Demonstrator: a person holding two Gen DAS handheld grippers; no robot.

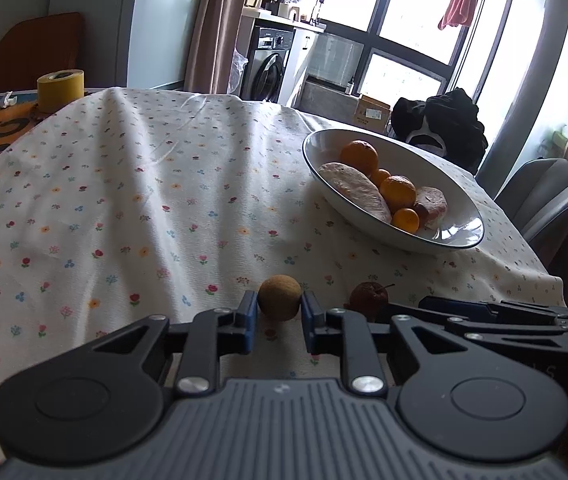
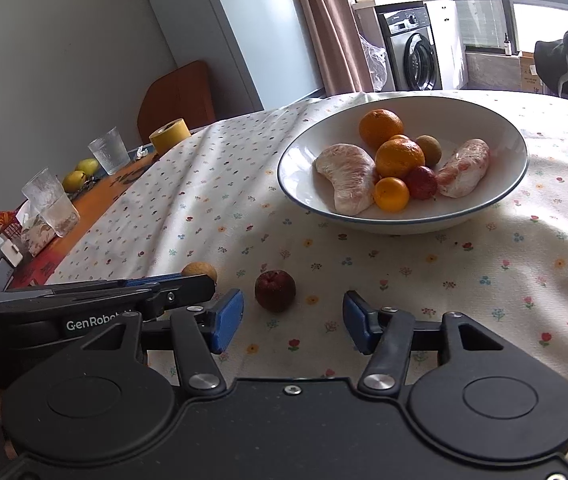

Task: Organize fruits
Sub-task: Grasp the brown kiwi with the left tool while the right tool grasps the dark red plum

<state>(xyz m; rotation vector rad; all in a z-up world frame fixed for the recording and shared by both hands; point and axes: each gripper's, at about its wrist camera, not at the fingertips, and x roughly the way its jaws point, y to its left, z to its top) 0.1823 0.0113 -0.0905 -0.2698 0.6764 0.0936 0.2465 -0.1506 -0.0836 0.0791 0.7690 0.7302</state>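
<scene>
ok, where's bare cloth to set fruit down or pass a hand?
Free: the wide stretch of tablecloth left of the bowl, up to the yellow tape roll. Also cloth right of the right gripper. Crowded: the near edge, where the brown fruit sits between the left gripper fingers beside the dark red fruit.

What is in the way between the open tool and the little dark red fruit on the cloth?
Nothing visible. The right tool is open and the red fruit sits on bare cloth just ahead of its fingers. From there to the bowl only cloth shows. The left tool has the brown fruit between its pads, off to the side.
</scene>
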